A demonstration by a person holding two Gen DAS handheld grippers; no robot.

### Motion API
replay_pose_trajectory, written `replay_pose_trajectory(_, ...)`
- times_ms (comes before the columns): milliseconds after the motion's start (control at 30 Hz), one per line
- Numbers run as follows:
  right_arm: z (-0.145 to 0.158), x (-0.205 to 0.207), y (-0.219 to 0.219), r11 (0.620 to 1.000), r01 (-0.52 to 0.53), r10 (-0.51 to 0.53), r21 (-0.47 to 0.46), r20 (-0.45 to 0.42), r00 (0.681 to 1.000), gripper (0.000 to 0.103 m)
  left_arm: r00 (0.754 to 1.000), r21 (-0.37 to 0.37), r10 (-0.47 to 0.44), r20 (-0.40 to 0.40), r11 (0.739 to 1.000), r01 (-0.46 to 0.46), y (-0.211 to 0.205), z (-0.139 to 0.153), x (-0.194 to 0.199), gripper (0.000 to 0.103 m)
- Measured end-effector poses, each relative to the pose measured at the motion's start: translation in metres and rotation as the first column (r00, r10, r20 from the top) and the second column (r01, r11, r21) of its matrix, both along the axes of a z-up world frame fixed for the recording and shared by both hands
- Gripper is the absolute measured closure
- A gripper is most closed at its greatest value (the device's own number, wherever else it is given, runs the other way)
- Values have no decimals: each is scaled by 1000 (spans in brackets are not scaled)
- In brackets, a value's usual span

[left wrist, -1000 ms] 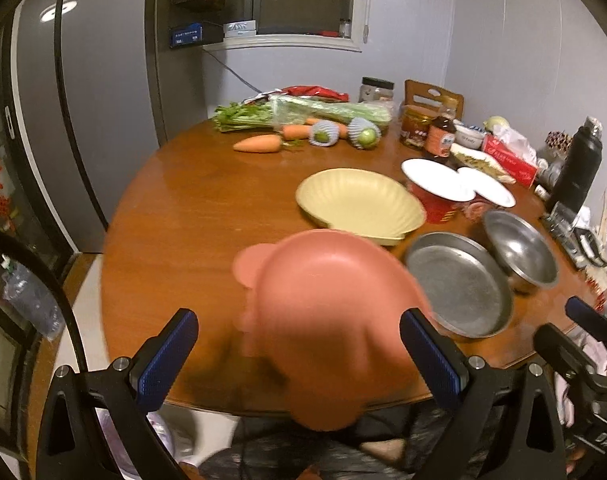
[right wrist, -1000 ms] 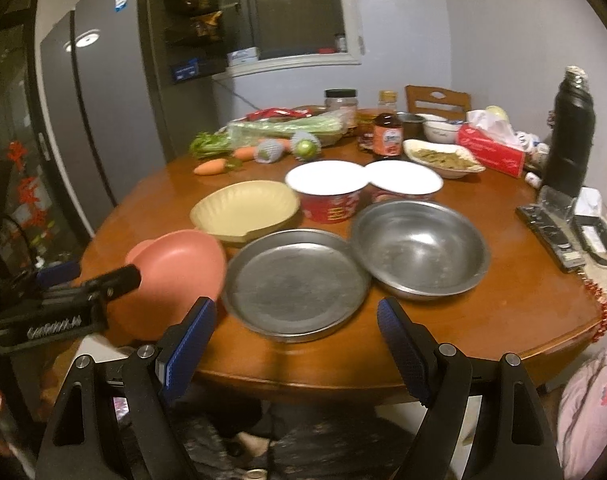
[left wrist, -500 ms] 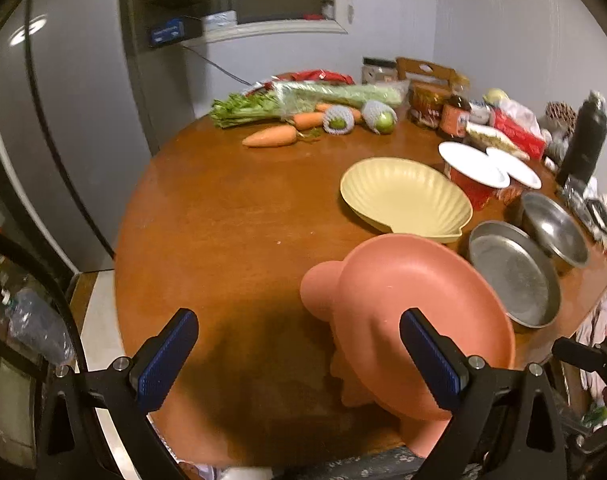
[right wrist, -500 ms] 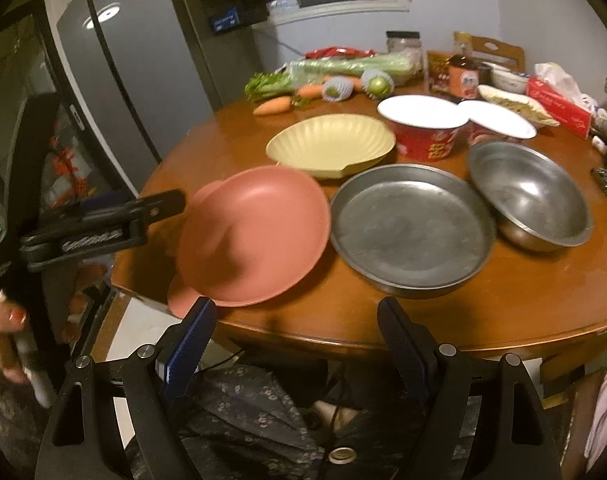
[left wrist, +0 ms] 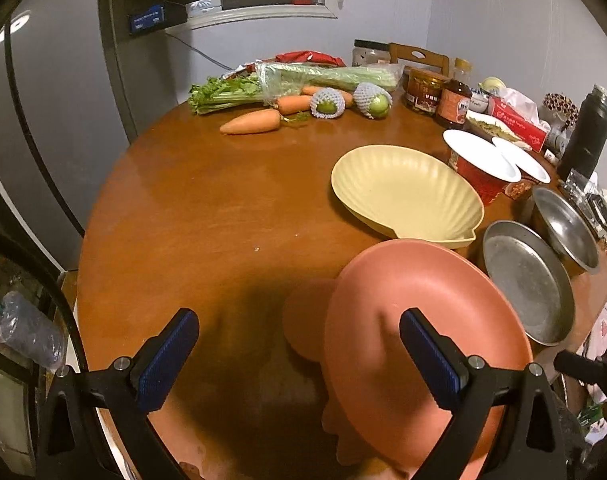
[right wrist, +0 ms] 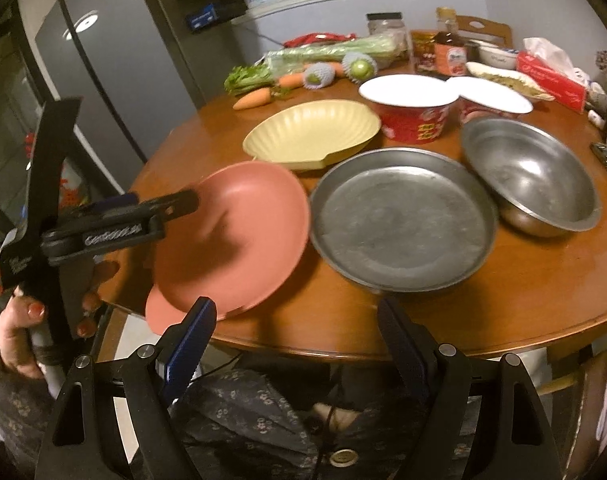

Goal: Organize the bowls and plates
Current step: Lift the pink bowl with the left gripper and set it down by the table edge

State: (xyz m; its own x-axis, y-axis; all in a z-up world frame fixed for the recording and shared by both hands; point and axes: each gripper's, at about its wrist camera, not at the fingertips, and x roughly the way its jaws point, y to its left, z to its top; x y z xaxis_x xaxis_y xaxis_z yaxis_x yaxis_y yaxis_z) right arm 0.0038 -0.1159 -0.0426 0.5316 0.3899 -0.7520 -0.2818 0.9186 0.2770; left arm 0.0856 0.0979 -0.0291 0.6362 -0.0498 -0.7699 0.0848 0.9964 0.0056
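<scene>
A pink plate (left wrist: 383,304) (right wrist: 239,232) with ear-like lobes lies on the round wooden table (left wrist: 207,208), overhanging its near edge. My left gripper (left wrist: 299,356) (right wrist: 159,204) is open, held in a hand; its right finger hangs over the plate's left part and nothing is gripped. Beyond the pink plate sits a yellow shell-shaped plate (left wrist: 407,192) (right wrist: 311,132). To the right are a flat metal plate (left wrist: 527,280) (right wrist: 403,220) and a metal bowl (left wrist: 567,228) (right wrist: 531,176). My right gripper (right wrist: 295,340) is open, below the table edge in front of the pink and metal plates.
Two red cups with white lids (right wrist: 411,104) stand behind the metal dishes. Carrots (left wrist: 251,122), celery, wrapped fruit, jars, a tissue box (left wrist: 519,120) and a black flask (left wrist: 587,132) crowd the far side. A grey fridge (right wrist: 103,60) stands left. A person's dark flowered lap is under the near edge.
Both views now look down more steeply and from closer. The pink plate, blurred between my left fingers a second ago, now lies on the table under the left gripper's right finger. Both grippers stayed open.
</scene>
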Motion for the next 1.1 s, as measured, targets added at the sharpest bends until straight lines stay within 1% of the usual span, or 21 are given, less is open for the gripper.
replay_pose_trajectory(67, -2, 1, 5, 1000, -14, 14, 0, -7, 1000, 20, 1000, -1, -8, -4, 1000, 8, 1, -3, 5, 2)
replay_pose_trajectory(133, -4, 1, 10, 1000, -24, 24, 2, -8, 1000, 31, 1000, -10, -14, -6, 1000, 14, 2, -6, 8, 5)
replay_pose_trajectory(167, -5, 2, 12, 999, -34, 34, 6, -11, 999, 32, 1000, -17, -19, -13, 1000, 19, 3, -8, 10, 10)
replay_pose_trajectory(233, -6, 3, 16, 999, -46, 46, 16, -12, 999, 36, 999, -28, -23, -26, 999, 23, 3, -13, 14, 15)
replay_pose_trajectory(267, -5, 4, 18, 999, -50, 50, 16, -6, 999, 37, 999, -20, -22, -30, 1000, 21, 3, -15, 14, 19)
replay_pose_trajectory(300, -5, 4, 20, 998, -55, 55, 10, -2, 998, 41, 999, -15, -23, -30, 1000, 23, 3, -16, 15, 23)
replay_pose_trajectory(333, -5, 4, 22, 998, -59, 59, 5, -3, 998, 45, 999, -23, -34, -31, 999, 34, 2, -18, 15, 34)
replay_pose_trajectory(367, -4, 4, 24, 998, -65, 65, 6, -1, 998, 46, 998, -52, -54, -40, 997, 52, 2, -19, 15, 40)
replay_pose_trajectory(400, -5, 4, 26, 997, -73, 73, 4, -1, 997, 48, 997, -72, -63, -45, 996, 60, 2, -20, 15, 40)
replay_pose_trajectory(433, -5, 5, 27, 997, -72, 72, 4, 0, 997, 50, 997, -64, -64, -36, 996, 62, 1, -20, 14, 43)
replay_pose_trajectory(533, -5, 7, 30, 997, -78, 78, -7, 4, 997, 54, 996, -74, -84, -32, 994, 82, -1, -19, 12, 54)
replay_pose_trajectory(633, -5, 10, 34, 996, -89, 89, -18, 6, 996, 54, 997, -63, -72, -32, 996, 70, 0, -19, 11, 55)
replay_pose_trajectory(800, -5, 19, 45, 993, -111, 111, -33, 8, 994, 54, 999, -72, -27, -33, 997, 24, 18, -19, 9, 55)
replay_pose_trajectory(967, 0, 32, 66, 988, -150, 151, -43, 19, 988, 54, 998, -74, 59, -37, 995, -62, 45, -18, 6, 55)
replay_pose_trajectory(1100, 5, 48, 83, 982, -186, 187, -44, 37, 982, 54, 993, -82, 111, -44, 990, -114, 64, -17, 8, 55)
